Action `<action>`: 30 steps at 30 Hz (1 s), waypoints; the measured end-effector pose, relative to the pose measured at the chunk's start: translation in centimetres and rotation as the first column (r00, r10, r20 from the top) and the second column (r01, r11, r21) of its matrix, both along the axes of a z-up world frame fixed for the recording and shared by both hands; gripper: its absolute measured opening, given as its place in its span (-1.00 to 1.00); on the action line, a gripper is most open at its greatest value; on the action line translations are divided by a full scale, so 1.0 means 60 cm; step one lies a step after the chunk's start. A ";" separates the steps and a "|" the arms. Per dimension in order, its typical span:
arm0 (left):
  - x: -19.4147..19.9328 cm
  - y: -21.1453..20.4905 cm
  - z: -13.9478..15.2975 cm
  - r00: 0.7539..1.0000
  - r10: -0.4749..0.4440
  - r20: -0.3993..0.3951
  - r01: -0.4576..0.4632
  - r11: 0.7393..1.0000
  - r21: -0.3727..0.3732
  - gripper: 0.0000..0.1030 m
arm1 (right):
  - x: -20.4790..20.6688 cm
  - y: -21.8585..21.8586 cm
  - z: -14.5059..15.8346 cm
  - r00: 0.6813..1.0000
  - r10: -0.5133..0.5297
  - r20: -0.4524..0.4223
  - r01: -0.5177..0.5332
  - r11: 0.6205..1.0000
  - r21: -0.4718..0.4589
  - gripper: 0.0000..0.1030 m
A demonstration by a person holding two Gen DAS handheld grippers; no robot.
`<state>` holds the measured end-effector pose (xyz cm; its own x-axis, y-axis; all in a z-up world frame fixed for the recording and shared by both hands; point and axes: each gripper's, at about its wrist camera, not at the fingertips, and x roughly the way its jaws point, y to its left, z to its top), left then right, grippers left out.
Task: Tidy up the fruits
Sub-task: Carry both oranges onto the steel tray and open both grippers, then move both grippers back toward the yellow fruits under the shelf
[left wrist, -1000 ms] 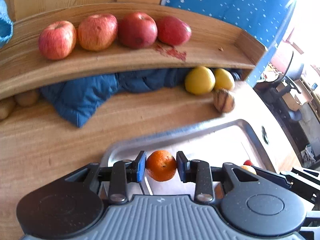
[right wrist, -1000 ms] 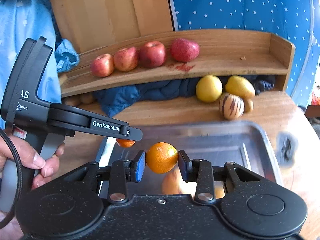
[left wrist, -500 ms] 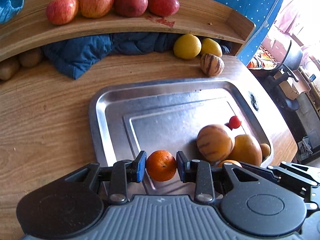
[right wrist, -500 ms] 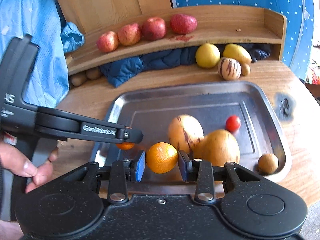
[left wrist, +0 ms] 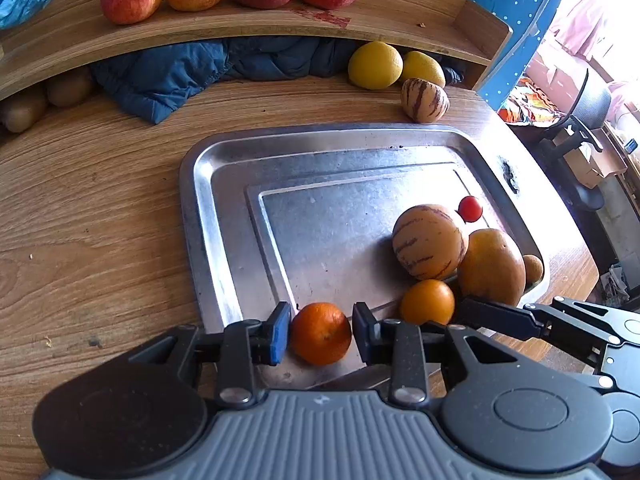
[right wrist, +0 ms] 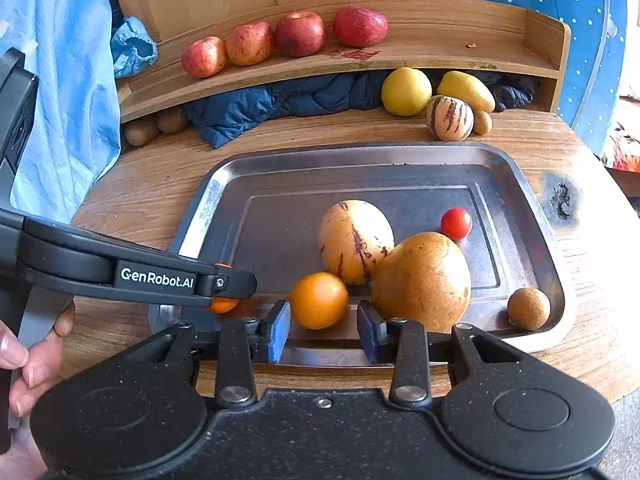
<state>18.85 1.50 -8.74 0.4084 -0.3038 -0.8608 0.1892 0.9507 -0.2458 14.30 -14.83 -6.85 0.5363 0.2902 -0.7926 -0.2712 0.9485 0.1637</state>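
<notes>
**Jaws and tray contents, both wrist views**

Jaws of left gripper sit close against a darker orange; contact on both sides cannot be told. It is round, no long axis, over the tray's near-left rim. Right gripper jaws stand apart, gaps either side of a paler orange lying on the tray. Rightward in the tray: striped melon, long axis toward the far rim; tan fruit touching it; cherry tomato; small brown fruit at the near-right corner.
</notes>
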 end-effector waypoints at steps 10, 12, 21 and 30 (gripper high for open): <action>-0.022 0.009 0.018 0.999 0.034 0.019 -0.034 0.999 0.015 0.23 | -0.033 -0.002 0.018 0.999 0.021 0.033 -0.021 1.000 0.012 0.31; -0.026 0.014 0.023 0.999 0.034 0.021 -0.034 0.999 0.019 0.27 | -0.039 -0.004 0.022 0.999 0.019 0.036 -0.019 1.000 0.017 0.39; -0.052 0.039 0.036 0.997 0.080 -0.005 -0.080 0.995 0.067 0.81 | -0.070 -0.020 0.031 0.999 -0.022 0.030 0.021 0.999 0.035 0.88; -0.063 0.053 0.031 0.988 0.119 -0.100 -0.102 0.982 0.158 0.98 | -0.090 -0.050 0.030 0.994 -0.107 -0.010 0.107 0.994 0.030 0.98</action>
<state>15.08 4.66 -6.88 0.3338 -0.1238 -0.9345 0.0607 0.9921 -0.1097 8.89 -17.83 -5.04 0.5593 0.2552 -0.7887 -0.1671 0.9666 0.1943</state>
